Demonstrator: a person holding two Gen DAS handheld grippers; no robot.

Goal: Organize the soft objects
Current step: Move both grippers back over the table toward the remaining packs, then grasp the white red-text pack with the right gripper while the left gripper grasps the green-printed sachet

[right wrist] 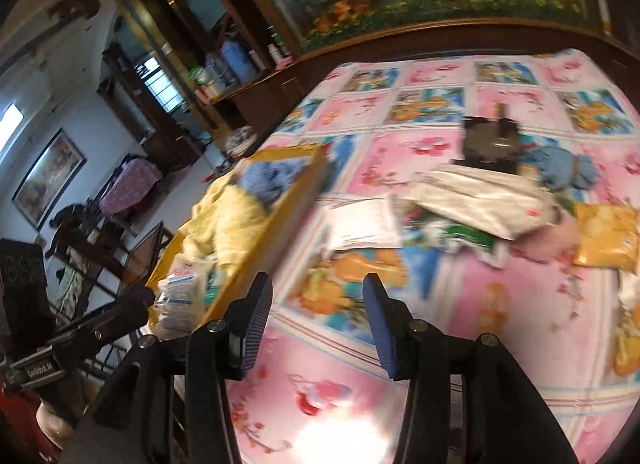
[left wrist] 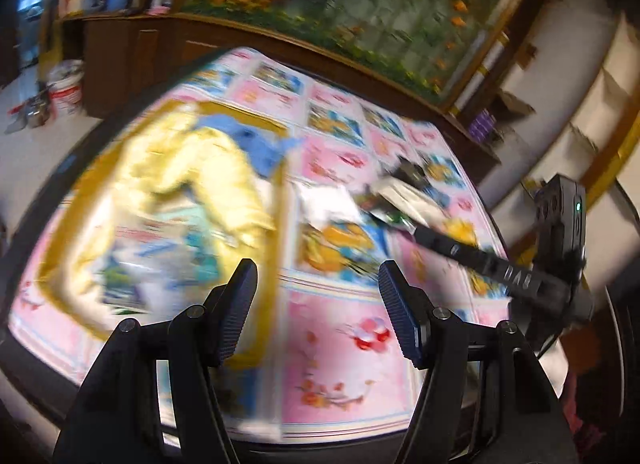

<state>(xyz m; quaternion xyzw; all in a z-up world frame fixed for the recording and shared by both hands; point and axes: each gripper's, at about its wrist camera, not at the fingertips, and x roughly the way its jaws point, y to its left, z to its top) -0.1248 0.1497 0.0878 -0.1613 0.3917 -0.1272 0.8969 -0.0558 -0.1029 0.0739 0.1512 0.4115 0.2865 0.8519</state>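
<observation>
Several soft things lie loose on the quilt (right wrist: pixel 460 304), to the right of the yellow box (right wrist: pixel 280 200): a white packet (right wrist: pixel 480 200) on top of the pile, a flat white pouch (right wrist: pixel 360 224) beside it, a green-printed pack (right wrist: pixel 468 238) half under the white packet, a yellow bag (right wrist: pixel 606 238) further right, and a blue plush (right wrist: pixel 564 166) behind them. All look light and limp. The packets are probably slick film that will slide between the pads and sag when lifted, so a pinch on a gathered edge or corner seems safer than a grip across the flat face. The plush should squash and hold well at its middle.

Inside the box sit a pale yellow cloth (left wrist: pixel 200 168), another blue plush (left wrist: pixel 256 144) at the far end and a white and blue packet (right wrist: pixel 180 296) at the near end, so part of the sorting looks done.

The left gripper (left wrist: pixel 316 296) hangs above the box's right wall, fingers apart and holding nothing. The right gripper (right wrist: pixel 318 316) hovers over bare quilt short of the pile, also spread and empty.

The packet print is too blurred to read. The only legible writing is on the tools: "DAS" along the right gripper's bar in the left view, and a label reading roughly "GenRobot.AI" on the left gripper in the right view.
</observation>
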